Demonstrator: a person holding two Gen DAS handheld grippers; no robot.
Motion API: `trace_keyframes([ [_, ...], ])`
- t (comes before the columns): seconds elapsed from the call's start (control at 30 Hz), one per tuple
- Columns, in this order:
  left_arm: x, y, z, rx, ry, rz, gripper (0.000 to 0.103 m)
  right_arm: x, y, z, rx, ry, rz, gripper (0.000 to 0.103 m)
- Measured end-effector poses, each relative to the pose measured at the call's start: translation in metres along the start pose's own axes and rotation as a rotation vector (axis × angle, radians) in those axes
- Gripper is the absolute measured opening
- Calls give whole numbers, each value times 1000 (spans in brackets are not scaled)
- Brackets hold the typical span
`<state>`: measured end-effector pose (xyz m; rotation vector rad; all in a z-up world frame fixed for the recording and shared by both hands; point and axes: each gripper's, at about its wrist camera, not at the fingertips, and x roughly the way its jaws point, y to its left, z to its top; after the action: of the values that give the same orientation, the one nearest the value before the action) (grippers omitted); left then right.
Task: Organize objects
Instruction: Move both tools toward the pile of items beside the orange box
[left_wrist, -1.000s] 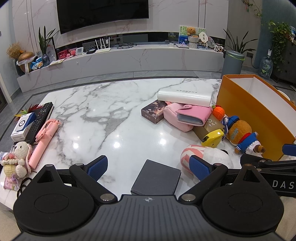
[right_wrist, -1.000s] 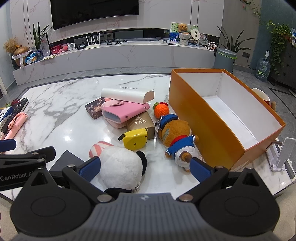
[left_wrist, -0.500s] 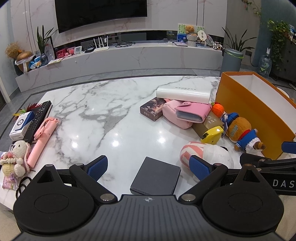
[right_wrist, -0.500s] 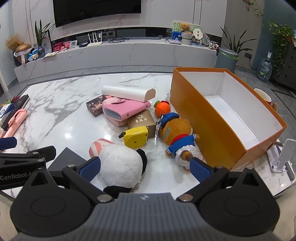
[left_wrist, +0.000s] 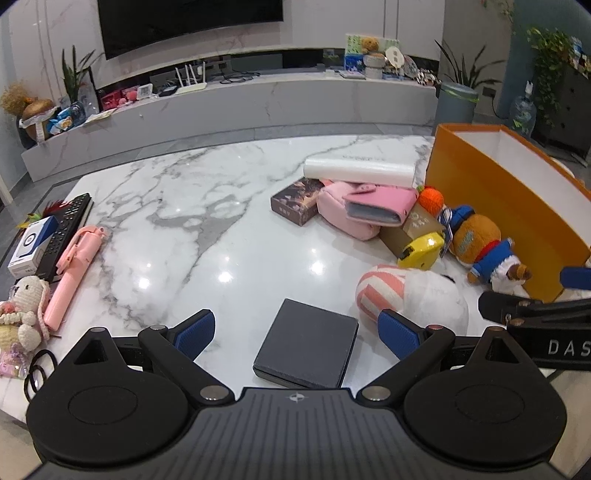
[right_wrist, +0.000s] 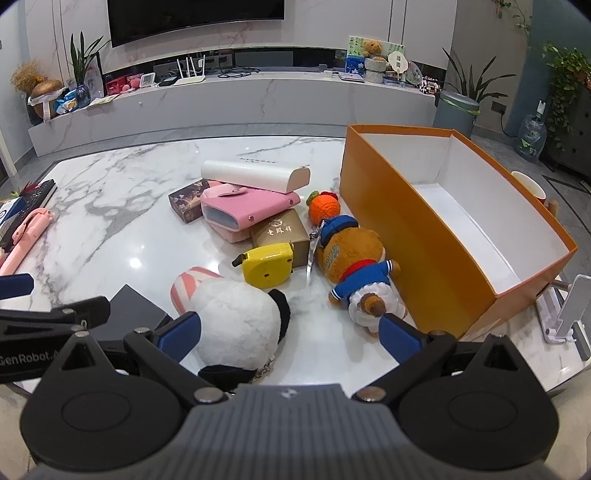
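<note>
An open orange box with a white inside stands at the right of the marble table. Left of it lies a heap: a white case, a pink pouch, a dark card box, a gold box, a yellow tape measure, an orange knit ball, a brown bear in blue and a white plush. A dark flat box lies between my left gripper's fingers. My left gripper is open. My right gripper is open, just behind the white plush.
At the table's left edge lie a pink selfie stick, a black remote, a small white-blue box and a knit bunny. A white phone stand and a cup sit right of the orange box.
Both grippers have edged slightly forward and to the right over the table. Both stay open and hold nothing. No object has moved.
</note>
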<state>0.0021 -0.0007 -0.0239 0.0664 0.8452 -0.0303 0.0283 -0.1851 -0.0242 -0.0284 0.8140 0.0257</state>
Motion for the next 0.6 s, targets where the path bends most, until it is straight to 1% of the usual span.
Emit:
trace_keyframes([
  [0.13, 13, 2, -1, 21, 27, -13, 103, 9, 3, 2, -25, 4, 7, 102],
  [0.27, 22, 4, 5, 6, 34, -5, 103, 19, 8, 7, -50, 4, 8, 102],
  [0.43, 32, 6, 24, -6, 16, -3, 103, 31, 7, 23, -45, -12, 13, 102],
  [0.6, 52, 3, 48, -7, 1, -24, 103, 47, 1, 48, -50, -39, 28, 102],
])
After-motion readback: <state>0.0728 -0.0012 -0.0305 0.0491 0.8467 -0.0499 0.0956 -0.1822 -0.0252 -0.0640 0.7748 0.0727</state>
